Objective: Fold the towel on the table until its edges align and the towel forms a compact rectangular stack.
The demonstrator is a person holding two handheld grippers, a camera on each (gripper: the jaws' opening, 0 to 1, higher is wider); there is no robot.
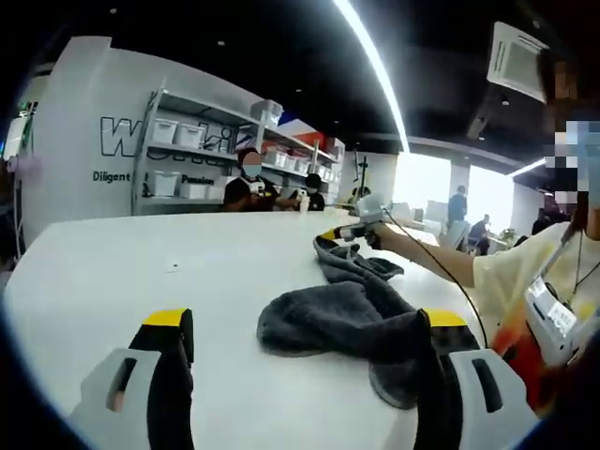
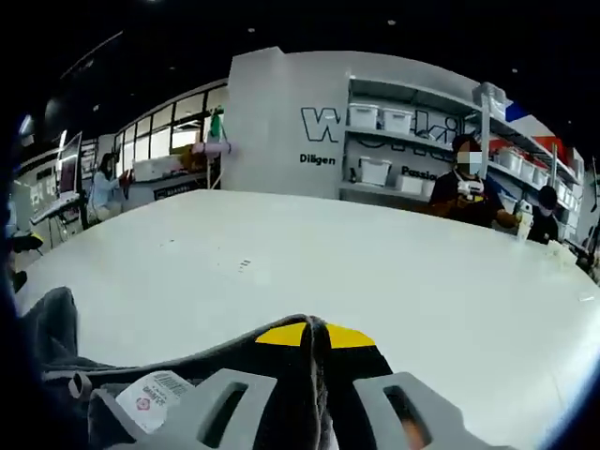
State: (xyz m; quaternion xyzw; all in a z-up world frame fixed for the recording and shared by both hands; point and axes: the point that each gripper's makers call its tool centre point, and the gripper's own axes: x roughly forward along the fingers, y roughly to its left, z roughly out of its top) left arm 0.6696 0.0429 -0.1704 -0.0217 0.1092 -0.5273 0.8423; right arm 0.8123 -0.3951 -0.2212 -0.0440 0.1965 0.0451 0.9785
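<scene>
Left hand-held gripper (image 1: 305, 347), left gripper view: jaws spread wide, yellow tips up, nothing between them; right jaw tip sits against the near edge of the towel
towel (image 1: 352, 319), left gripper view: dark grey, crumpled heap on the white surface (image 1: 141, 262), near-right part of it; one strip pulled up and away toward the far side
right hand-held gripper (image 1: 349, 232), left gripper view: seen from outside, at the far end of the towel, yellow tips pinching the lifted strip; person's hand behind it, a cable trailing back along the arm
person, left gripper view: pale yellow sleeve and a badge on a lanyard at the right edge
background, left gripper view: shelf unit (image 1: 187, 150) with white bins against a grey wall with lettering, two seated people in front of it, bright windows at right, long ceiling light strip

right hand-held gripper (image 2: 314, 335), right gripper view: jaws closed together, yellow tips meeting, dark grey towel fabric clamped between them
towel (image 2: 66, 361), right gripper view: bunched low left under the jaws, white label (image 2: 155, 394) with barcode facing up
surface (image 2: 375, 272), right gripper view: white, wide, bare ahead of the jaws apart from a small speck
background, right gripper view: same wall lettering, shelves (image 2: 394, 141) with bins, seated people at right, another person at far left by windows
</scene>
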